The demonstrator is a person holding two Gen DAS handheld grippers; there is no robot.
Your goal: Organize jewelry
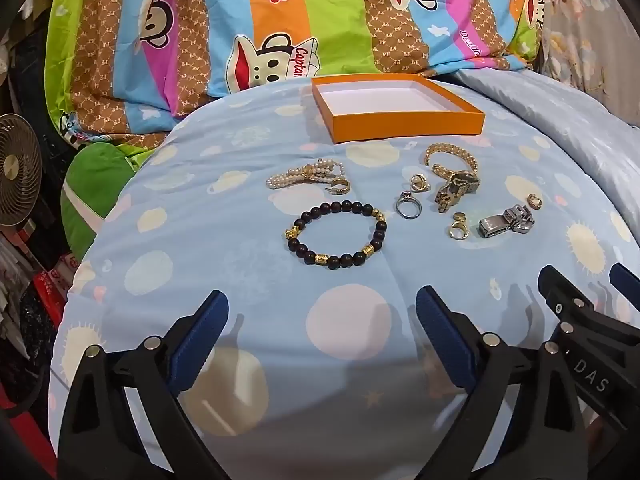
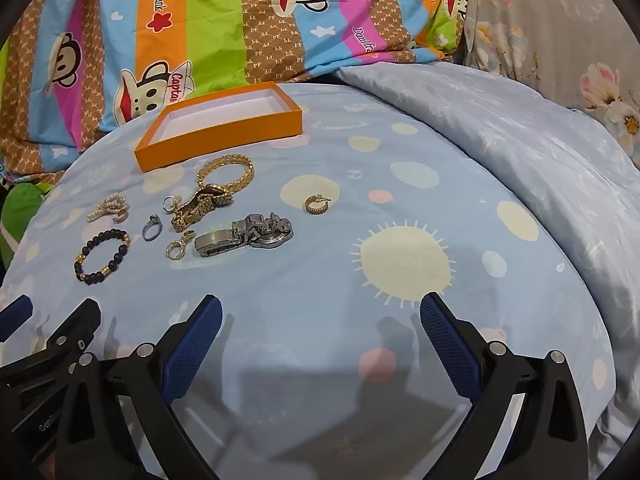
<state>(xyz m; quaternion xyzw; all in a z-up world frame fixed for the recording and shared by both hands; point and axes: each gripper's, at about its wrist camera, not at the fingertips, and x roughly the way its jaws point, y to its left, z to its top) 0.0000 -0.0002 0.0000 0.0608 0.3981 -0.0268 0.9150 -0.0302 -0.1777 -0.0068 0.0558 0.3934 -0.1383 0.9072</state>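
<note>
Altogether two watches [image 2: 244, 234], one box [image 2: 218, 136]

A home bedroom: a bed under a pale blue sheet [image 1: 248, 344] printed with suns and planets, a striped cartoon-monkey quilt [image 1: 224, 28] along its far edge, a small fan [image 1: 18, 170] beside its left edge.

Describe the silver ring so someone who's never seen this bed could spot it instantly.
Start at the orange box on the blue bedspread; the jewelry lies in front of it. The silver ring sits mid-cluster, between the dark bead bracelet and the gold watch. It is the only plain silver band with a raised stone; the small pieces nearby are gold.
</note>
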